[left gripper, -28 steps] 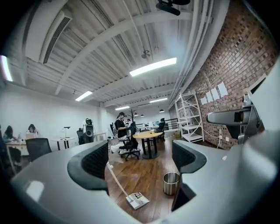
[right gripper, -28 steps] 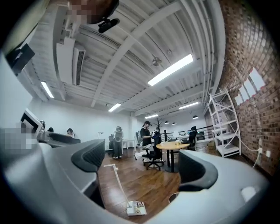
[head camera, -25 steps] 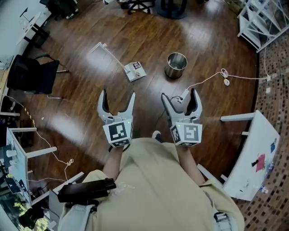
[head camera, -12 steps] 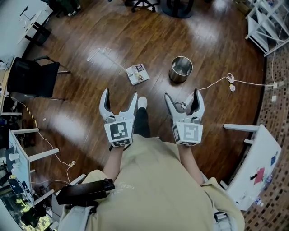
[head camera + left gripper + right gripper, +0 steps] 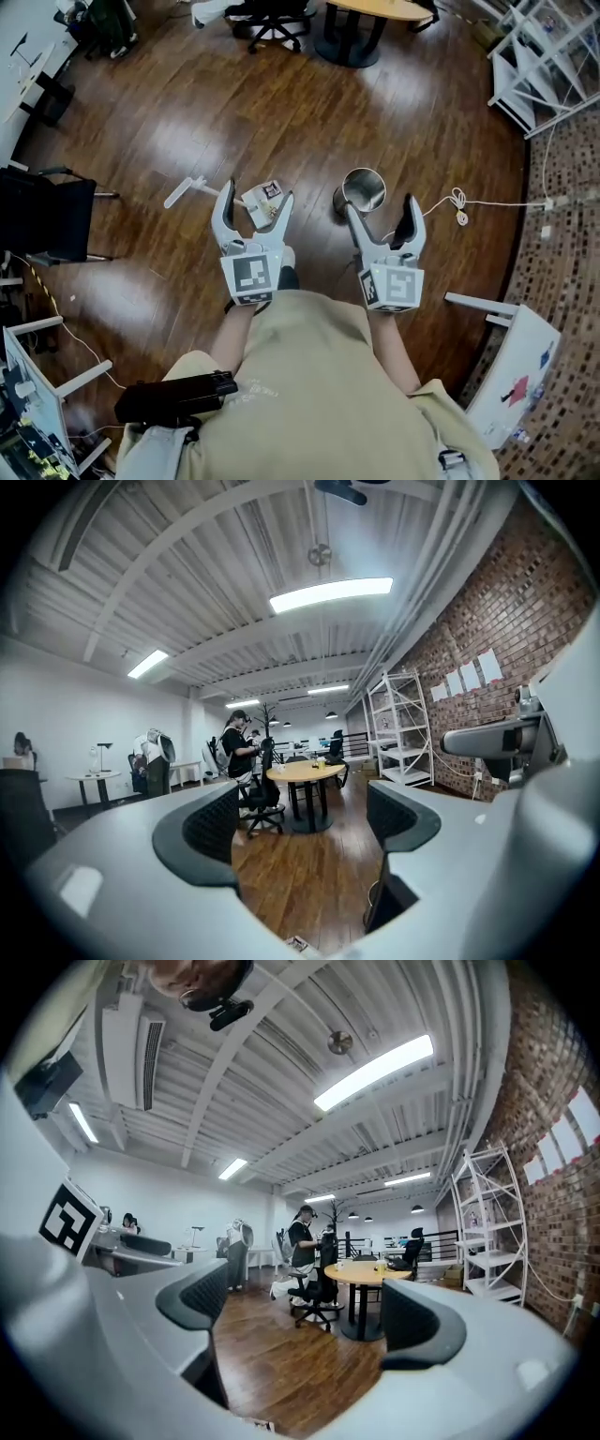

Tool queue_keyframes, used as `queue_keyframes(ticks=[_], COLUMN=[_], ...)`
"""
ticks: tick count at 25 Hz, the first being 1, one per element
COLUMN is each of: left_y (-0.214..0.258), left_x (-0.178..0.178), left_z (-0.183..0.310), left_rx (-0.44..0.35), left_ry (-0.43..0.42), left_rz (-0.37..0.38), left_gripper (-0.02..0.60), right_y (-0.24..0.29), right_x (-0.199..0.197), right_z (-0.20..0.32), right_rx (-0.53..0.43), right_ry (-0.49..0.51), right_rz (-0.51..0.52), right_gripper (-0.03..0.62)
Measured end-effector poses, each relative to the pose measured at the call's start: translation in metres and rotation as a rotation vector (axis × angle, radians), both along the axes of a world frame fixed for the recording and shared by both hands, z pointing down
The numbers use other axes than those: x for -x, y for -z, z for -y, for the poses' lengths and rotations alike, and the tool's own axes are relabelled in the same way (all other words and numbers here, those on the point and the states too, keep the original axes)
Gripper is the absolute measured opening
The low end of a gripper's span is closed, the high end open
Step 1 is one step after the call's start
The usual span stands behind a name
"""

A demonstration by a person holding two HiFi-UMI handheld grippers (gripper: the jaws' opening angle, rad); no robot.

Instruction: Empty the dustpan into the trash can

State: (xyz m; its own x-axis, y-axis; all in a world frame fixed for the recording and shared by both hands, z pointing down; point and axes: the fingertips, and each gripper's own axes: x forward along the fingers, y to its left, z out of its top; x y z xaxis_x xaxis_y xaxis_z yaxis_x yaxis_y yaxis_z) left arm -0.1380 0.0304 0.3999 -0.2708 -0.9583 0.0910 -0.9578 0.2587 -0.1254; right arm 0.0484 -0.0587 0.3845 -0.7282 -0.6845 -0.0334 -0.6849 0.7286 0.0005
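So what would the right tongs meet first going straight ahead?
The right tongs, jaws just closing partway on nothing, point level over the trash can. First would probably be the round table or desk chair far ahead; depth is unclear.

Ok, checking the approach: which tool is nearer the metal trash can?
The right tool: in the head view one tip sits by the trash can, while the left tool frames the dustpan. The right's empty jaws have just been closing.

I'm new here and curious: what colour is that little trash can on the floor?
Shiny silver metal. The trash can shows best in the head view.
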Motion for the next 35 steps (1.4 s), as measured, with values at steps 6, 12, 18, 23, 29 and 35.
queue_keyframes(ticks=[6,12,18,23,29,35], left_y=[-0.001,-0.011,-0.007,-0.011,-0.039,-0.048], left_x=[0.035,0.045,0.060,0.073,0.102,0.150], left_z=[0.049,0.073,0.087,0.080,0.017,-0.047], left_rx=[0.008,0.037,0.062,0.114,0.231,0.351], left_ry=[-0.019,0.030,0.103,0.138,0.242,0.294], left_rz=[-0.005,-0.016,-0.059,-0.063,-0.055,-0.051], left_gripper=[0.417,0.417,0.419,0.420,0.426,0.423], right_y=[0.007,0.001,-0.003,-0.002,-0.029,-0.034], right_x=[0.034,0.046,0.068,0.094,0.127,0.171], right_z=[0.045,0.083,0.111,0.117,0.094,0.066], right_rx=[0.003,0.018,0.029,0.029,0.080,0.089], right_ry=[-0.014,0.046,0.178,0.314,0.472,0.602], right_rz=[0.005,0.013,0.002,-0.004,-0.034,-0.048], right_gripper=[0.499,0.499,0.481,0.449,0.448,0.448])
